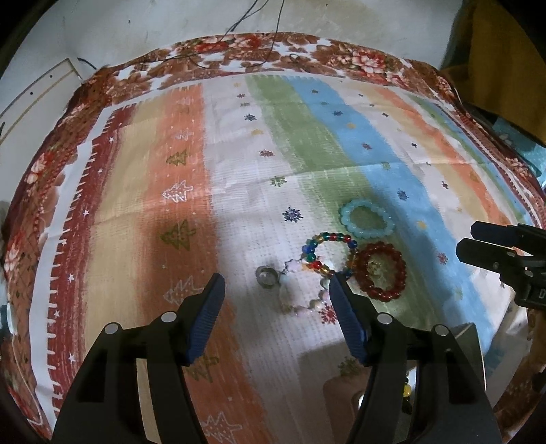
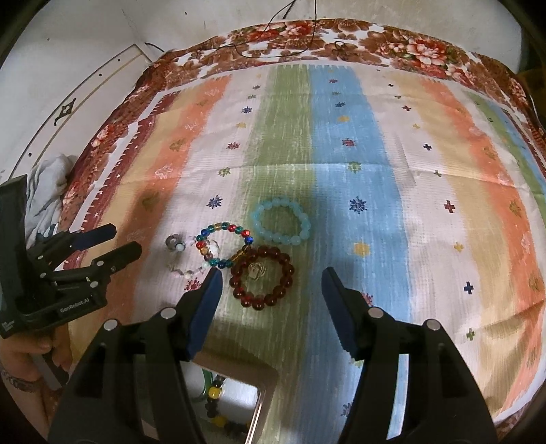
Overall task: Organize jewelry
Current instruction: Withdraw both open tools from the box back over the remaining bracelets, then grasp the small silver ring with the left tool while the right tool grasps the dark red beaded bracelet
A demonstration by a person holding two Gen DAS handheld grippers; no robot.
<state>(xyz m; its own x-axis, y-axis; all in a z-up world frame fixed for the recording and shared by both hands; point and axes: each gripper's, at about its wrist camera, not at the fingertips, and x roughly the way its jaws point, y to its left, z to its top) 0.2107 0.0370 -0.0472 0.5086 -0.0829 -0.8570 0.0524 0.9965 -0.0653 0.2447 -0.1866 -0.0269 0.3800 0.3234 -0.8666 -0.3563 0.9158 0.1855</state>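
Note:
Several pieces of jewelry lie together on the striped cloth (image 1: 239, 153): a light blue bead bracelet (image 1: 366, 218) (image 2: 280, 222), a dark red bead bracelet (image 1: 381, 270) (image 2: 262, 280) with a small clear ring (image 2: 256, 270) inside it, a multicoloured bead bracelet (image 1: 328, 252) (image 2: 223, 244), a pale pink bead bracelet (image 1: 300, 293) (image 2: 187, 270) and a silver ring (image 1: 266, 276) (image 2: 172, 241). My left gripper (image 1: 276, 285) is open just in front of the silver ring and the pale bracelet. My right gripper (image 2: 271, 280) is open just in front of the red bracelet.
A tray or box (image 2: 252, 386) with dark and yellow beads (image 2: 213, 396) in it sits at the near edge below my right gripper. A floral border (image 1: 239, 51) rims the cloth. Thin black cables (image 2: 273, 30) lie at the far edge. A grey rag (image 2: 47, 184) lies at left.

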